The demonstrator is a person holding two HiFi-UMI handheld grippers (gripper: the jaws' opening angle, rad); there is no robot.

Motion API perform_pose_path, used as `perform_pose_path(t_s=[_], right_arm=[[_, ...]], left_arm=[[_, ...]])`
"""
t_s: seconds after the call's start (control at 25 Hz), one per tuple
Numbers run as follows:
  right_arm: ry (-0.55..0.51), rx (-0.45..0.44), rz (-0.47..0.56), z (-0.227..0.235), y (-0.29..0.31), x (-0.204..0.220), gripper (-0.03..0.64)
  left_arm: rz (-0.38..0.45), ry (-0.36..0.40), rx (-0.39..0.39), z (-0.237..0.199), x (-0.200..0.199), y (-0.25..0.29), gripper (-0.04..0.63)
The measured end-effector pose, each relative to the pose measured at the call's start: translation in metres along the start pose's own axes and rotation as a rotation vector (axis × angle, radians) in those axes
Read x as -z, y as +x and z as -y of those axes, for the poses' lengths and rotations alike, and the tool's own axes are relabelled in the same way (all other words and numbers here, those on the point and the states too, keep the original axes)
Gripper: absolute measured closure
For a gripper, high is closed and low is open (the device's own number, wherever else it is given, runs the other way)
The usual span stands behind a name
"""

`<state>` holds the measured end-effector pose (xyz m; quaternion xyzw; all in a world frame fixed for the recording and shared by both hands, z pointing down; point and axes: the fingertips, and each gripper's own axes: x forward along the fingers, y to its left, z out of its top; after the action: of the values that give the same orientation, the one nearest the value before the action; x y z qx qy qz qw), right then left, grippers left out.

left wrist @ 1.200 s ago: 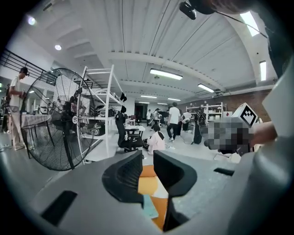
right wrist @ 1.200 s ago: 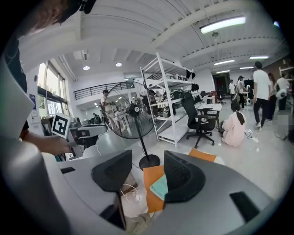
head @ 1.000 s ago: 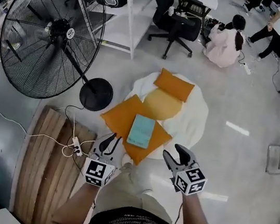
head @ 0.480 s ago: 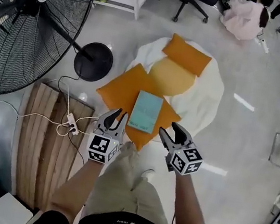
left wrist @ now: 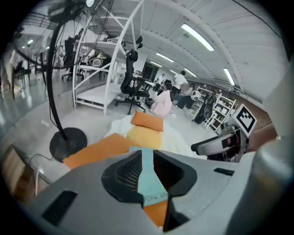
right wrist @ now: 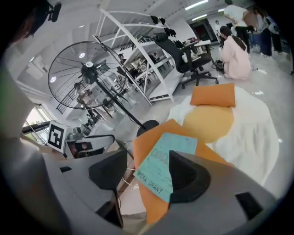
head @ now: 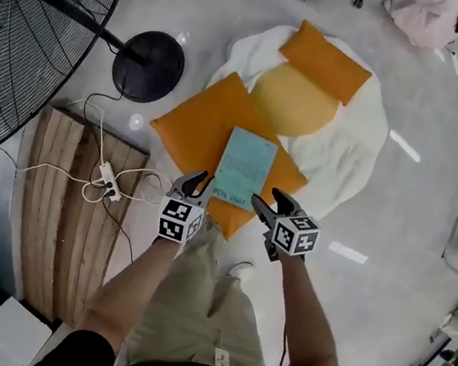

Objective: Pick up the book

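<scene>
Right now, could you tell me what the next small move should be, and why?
Probably ease the right gripper forward until its opening jaws straddle the near edge of the book. The book lies flat on the orange cushion, just ahead of that gripper and the left gripper, and neither holds it yet.

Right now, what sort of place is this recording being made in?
Probably an open lab or workshop floor rather than a home. A large pedestal fan, white metal racks and an office chair stand on a glossy grey floor, and the book lies on an orange cushion.
</scene>
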<state>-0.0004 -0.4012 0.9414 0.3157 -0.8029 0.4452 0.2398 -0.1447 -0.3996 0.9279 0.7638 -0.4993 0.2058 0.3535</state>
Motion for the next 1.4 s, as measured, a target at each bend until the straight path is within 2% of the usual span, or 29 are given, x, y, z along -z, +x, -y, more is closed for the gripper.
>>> perform_pose_path(t_s=[0.12, 0.24, 0.4, 0.48, 0.56, 0.68, 0.76, 0.84, 0.96, 1.04, 1.12, 1.4], right_arm=[[0.032, 0.009, -0.08, 0.032, 0.029, 0.028, 0.318], [0.043, 0.036, -0.142, 0.058, 0.057, 0.051, 0.311], [0.069, 0.059, -0.2, 0.085, 0.087, 0.077, 0.296], [0.068, 0.061, -0.229, 0.09, 0.101, 0.09, 0.296], [0.05, 0.075, -0.253, 0.092, 0.112, 0.101, 0.291], [0.011, 0.141, -0.233, 0.096, 0.114, 0.104, 0.298], [0.047, 0.177, -0.173, 0.1, 0.107, 0.096, 0.297], [0.102, 0.189, -0.093, 0.101, 0.094, 0.084, 0.34], [0.107, 0.156, -0.012, 0.09, 0.076, 0.066, 0.396], [0.097, 0.129, 0.002, 0.08, 0.07, 0.059, 0.367], [0.105, 0.116, 0.032, 0.071, 0.061, 0.051, 0.369], [0.047, 0.105, 0.229, 0.02, -0.015, -0.007, 0.4]], left_arm=[[-0.044, -0.062, 0.021, -0.011, 0.033, 0.036, 0.532], [-0.13, -0.054, 0.047, -0.024, 0.067, 0.069, 0.521], [-0.27, -0.142, 0.109, -0.037, 0.124, 0.105, 0.419], [-0.327, -0.121, 0.157, -0.035, 0.144, 0.117, 0.377], [-0.345, -0.118, 0.189, -0.031, 0.153, 0.125, 0.37], [-0.342, -0.118, 0.18, -0.024, 0.156, 0.132, 0.373], [-0.334, -0.125, 0.168, -0.017, 0.155, 0.131, 0.374], [-0.333, -0.142, 0.168, -0.008, 0.156, 0.124, 0.374], [-0.324, -0.144, 0.17, 0.003, 0.156, 0.109, 0.374], [-0.299, -0.152, 0.166, 0.006, 0.15, 0.1, 0.374], [-0.266, -0.165, 0.164, 0.009, 0.14, 0.09, 0.374], [-0.118, -0.105, 0.155, 0.046, 0.072, 0.033, 0.374]])
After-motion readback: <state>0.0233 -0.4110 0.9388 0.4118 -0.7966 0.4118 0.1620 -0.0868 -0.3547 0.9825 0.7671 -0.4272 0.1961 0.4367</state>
